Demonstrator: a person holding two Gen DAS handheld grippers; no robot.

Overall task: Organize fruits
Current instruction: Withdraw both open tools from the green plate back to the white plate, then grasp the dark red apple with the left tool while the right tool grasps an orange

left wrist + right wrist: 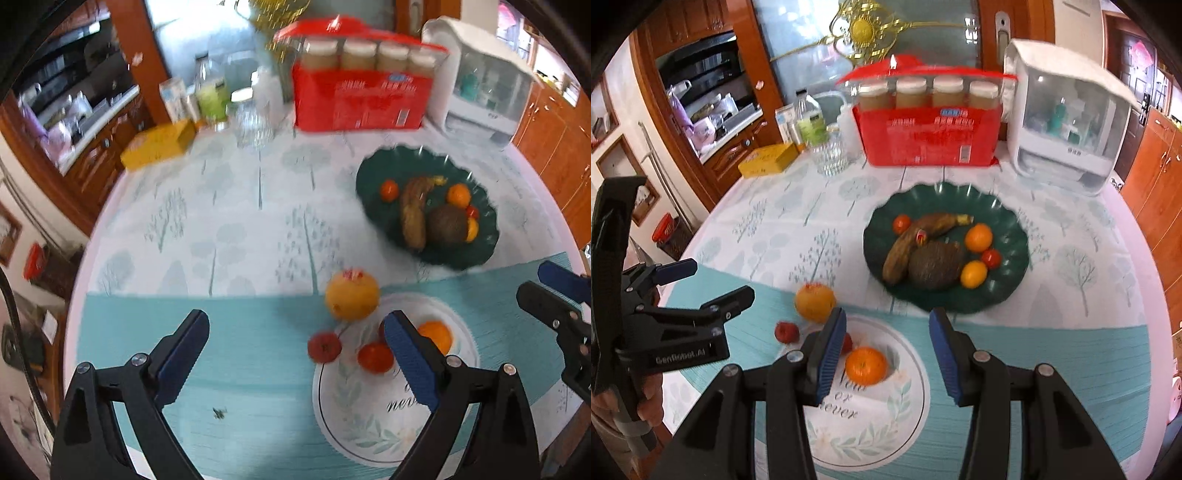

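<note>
A dark green scalloped plate (461, 254) (1008, 288) holds a brown banana (908, 247), a dark round fruit (934, 267), oranges and small tomatoes. Nearer lies a white printed plate (369, 424) (849, 443) with an orange (437, 334) (866, 365) and a red tomato (375, 356) on it. A large yellow-orange fruit (351, 297) (815, 298) and a small red fruit (324, 347) (786, 331) lie on the mat beside the plate's left rim. My left gripper (297, 321) (720, 278) hangs open and empty above the small red fruit. My right gripper (886, 314) (535, 280) hangs open and empty above the white plate.
A teal placemat (1052, 350) lies under the white plate on the round table. At the back stand a red box of jars (923, 140), a white cabinet-like appliance (1067, 133), a glass (831, 157), bottles and a yellow box (768, 158). A hand (646, 398) holds the left gripper.
</note>
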